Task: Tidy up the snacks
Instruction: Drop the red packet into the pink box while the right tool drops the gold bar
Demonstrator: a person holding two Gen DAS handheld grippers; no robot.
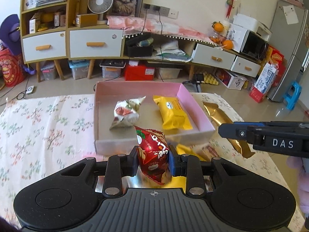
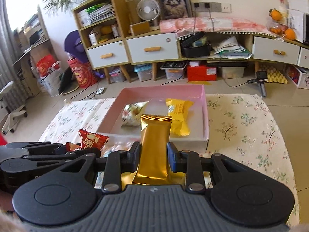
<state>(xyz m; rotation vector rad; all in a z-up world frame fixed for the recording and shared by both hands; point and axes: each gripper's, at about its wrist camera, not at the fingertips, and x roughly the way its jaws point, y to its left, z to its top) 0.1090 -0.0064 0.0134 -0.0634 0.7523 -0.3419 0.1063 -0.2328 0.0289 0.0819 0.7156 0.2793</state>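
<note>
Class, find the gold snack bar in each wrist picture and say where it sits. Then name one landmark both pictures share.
Left wrist view: the gold snack bar runs along the right side, outside the pink box, its near part behind the right gripper.
Right wrist view: the bar stands at centre, clamped in that gripper.
Shared landmark: the yellow packet inside the box.

Four snack packets [image 1: 123, 112], one pink box [image 1: 195, 106], two tools [image 1: 153, 159].
</note>
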